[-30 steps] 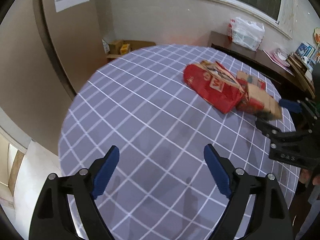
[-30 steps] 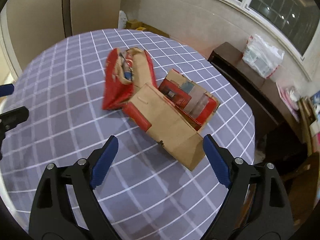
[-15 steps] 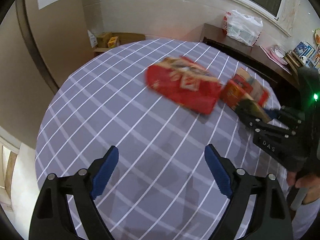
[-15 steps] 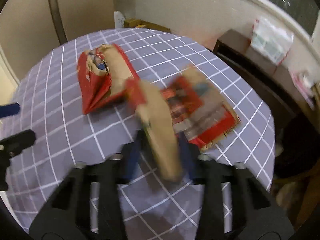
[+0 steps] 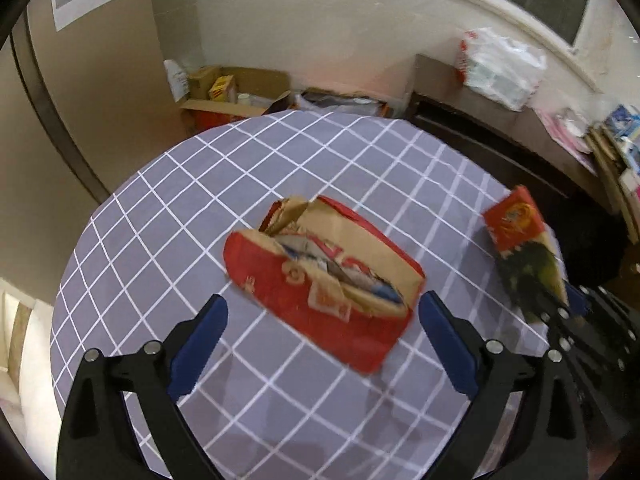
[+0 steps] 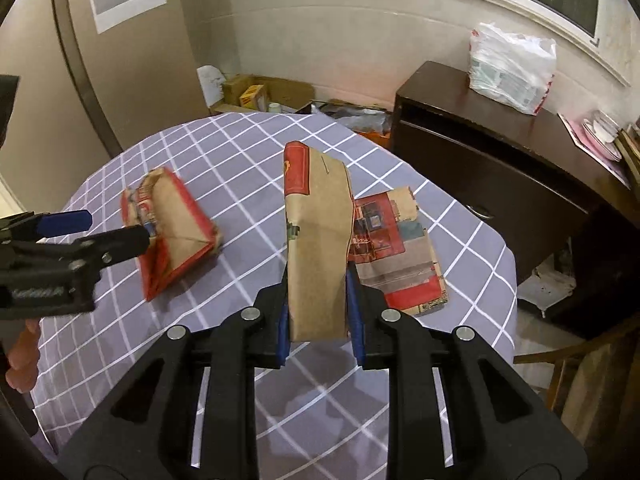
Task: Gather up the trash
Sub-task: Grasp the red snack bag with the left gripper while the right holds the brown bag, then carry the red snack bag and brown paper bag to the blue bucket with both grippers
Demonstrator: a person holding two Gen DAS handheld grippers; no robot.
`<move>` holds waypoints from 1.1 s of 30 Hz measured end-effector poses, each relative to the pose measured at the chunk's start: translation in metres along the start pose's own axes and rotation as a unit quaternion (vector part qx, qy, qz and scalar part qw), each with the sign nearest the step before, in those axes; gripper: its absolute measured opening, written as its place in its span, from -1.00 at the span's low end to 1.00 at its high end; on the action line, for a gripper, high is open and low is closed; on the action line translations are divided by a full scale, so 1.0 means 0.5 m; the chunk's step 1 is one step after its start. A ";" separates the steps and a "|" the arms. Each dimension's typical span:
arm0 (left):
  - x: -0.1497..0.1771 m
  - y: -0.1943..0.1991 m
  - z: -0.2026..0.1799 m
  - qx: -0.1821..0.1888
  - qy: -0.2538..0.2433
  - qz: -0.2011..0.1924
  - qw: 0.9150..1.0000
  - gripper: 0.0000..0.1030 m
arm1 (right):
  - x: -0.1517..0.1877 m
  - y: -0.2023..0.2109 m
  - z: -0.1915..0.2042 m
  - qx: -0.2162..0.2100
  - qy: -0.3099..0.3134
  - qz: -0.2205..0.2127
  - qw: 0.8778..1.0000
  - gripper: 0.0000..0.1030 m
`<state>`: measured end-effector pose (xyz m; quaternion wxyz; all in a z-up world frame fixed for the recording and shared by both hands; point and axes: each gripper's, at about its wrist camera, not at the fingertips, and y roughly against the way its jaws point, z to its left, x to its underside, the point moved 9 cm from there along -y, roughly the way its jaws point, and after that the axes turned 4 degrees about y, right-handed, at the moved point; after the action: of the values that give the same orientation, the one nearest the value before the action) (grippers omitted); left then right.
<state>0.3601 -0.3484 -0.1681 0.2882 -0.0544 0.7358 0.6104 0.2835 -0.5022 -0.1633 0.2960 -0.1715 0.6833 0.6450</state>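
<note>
Left wrist cam: sitting right behind the left claw (image 5: pixel 322 342), tilted steeply down at the checked counter (image 5: pixel 168 216), close over the torn red bag (image 5: pixel 320 276). Right wrist cam: same deal behind the right claw (image 6: pixel 316 312), angled down toward the window wall. Shared in both: counter, red bag (image 6: pixel 172 232), white plastic bag (image 6: pixel 512 68) on the dark sideboard (image 6: pixel 480 160), and each other's claw at the frame edge.

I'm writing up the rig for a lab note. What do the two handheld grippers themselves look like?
Both look alike: the left gripper and right gripper have matte black plastic frames with cut-out slots, silver round pivot screws, and two fingers tipped with blue pads. The left one's side carries faint raised lettering, too blurred to read. No cables or sleeves show.
</note>
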 end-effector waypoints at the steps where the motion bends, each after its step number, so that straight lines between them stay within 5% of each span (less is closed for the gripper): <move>1: -0.004 -0.011 0.000 -0.001 0.005 0.004 1.000 0.83 | -0.002 -0.005 -0.003 -0.003 -0.003 0.002 1.000 -0.55; 5: -0.011 -0.046 0.011 -0.007 0.029 0.021 0.999 0.83 | -0.008 -0.013 -0.010 -0.003 -0.004 0.004 1.000 -0.55; 8: -0.005 -0.056 0.014 0.021 0.032 0.021 0.999 0.80 | -0.010 -0.017 -0.013 -0.001 -0.003 0.005 1.000 -0.55; 12: 0.007 -0.039 0.013 0.086 0.037 0.027 0.995 0.04 | -0.004 -0.017 -0.006 0.003 0.001 0.008 1.000 -0.55; 13: 0.009 -0.030 0.016 0.085 0.033 0.025 0.996 -0.23 | -0.003 -0.017 -0.005 0.004 0.000 0.008 1.000 -0.55; 16: 0.015 -0.010 0.023 0.070 0.009 0.015 0.997 -0.51 | 0.001 -0.011 0.010 -0.002 -0.003 0.010 1.000 -0.55; 33: 0.083 0.084 0.188 0.025 0.034 -0.012 0.999 -0.61 | 0.012 0.060 0.175 -0.025 0.050 -0.004 0.998 -0.55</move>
<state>0.3412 -0.2394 -0.1604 0.2717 -0.0763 0.7594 0.5862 0.2763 -0.4120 -0.1430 0.2595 -0.2132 0.6804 0.6513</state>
